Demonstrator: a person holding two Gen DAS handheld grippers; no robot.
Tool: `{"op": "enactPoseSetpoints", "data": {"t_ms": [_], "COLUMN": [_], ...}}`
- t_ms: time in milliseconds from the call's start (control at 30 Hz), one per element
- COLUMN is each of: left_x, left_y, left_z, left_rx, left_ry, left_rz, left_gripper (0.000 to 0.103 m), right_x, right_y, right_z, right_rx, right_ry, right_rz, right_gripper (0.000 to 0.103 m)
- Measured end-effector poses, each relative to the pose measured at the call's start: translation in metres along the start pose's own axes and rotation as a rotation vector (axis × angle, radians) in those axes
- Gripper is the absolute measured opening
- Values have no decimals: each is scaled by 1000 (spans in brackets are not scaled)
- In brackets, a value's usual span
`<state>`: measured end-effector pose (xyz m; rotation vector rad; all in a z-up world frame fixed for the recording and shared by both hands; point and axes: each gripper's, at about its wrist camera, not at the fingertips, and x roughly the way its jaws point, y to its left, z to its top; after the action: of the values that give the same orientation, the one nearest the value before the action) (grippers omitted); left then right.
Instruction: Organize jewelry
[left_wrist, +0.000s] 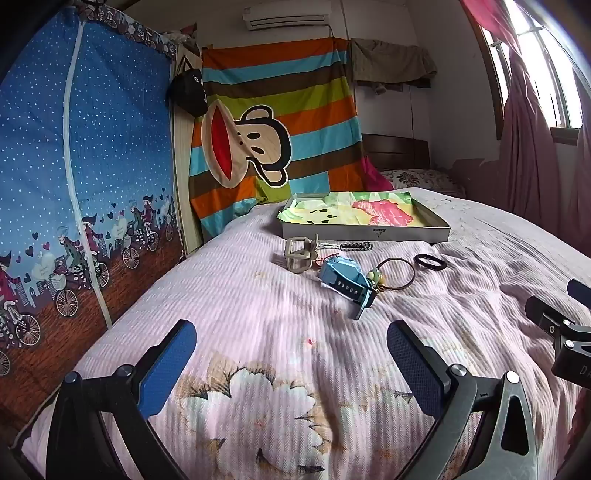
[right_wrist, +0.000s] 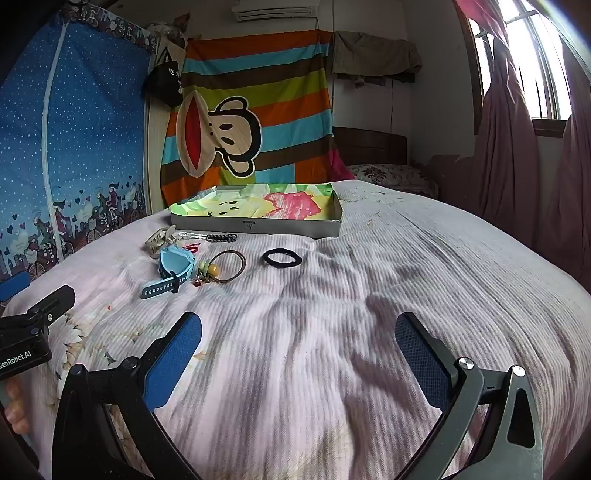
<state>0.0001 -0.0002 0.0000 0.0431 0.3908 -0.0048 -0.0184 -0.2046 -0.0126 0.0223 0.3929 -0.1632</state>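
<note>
Both sets of fingers stand wide apart with nothing between them: left gripper (left_wrist: 291, 354) and right gripper (right_wrist: 298, 347) hover above the pink ribbed bedspread (left_wrist: 258, 314), side by side, both angled down.

Jewelry lies in a loose cluster ahead of the grippers, on the bedspread, just in front of a shallow tray (right_wrist: 295, 229) lined with bright printed cloth. Tray holds no jewelry.

Cluster, as seen from the right wrist:
- beige claw clip (right_wrist: 159, 240), nearest the tray's left corner
- blue watch (right_wrist: 173, 267), strap trailing toward the grippers
- brown hair tie with beads (right_wrist: 225, 266), touching the watch
- black hair tie (right_wrist: 282, 257), apart, to the right
- black beaded strand (right_wrist: 221, 238), just before the tray wall
</note>
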Motion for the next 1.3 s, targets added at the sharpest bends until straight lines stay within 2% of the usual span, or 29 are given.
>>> {"op": "enactPoseSetpoints", "data": {"t_ms": [1300], "left_x": [0], "left_y": [0], "left_z": [0], "left_rx": [-8], "left_ry": [0], "left_rz": [-3], "left_gripper": [103], "right_x": [-1], "right_y": [1], "right_z": [0], "right_rx": [0], "right_ry": [-3], "right_rz": [0], "right_gripper": [102]}}
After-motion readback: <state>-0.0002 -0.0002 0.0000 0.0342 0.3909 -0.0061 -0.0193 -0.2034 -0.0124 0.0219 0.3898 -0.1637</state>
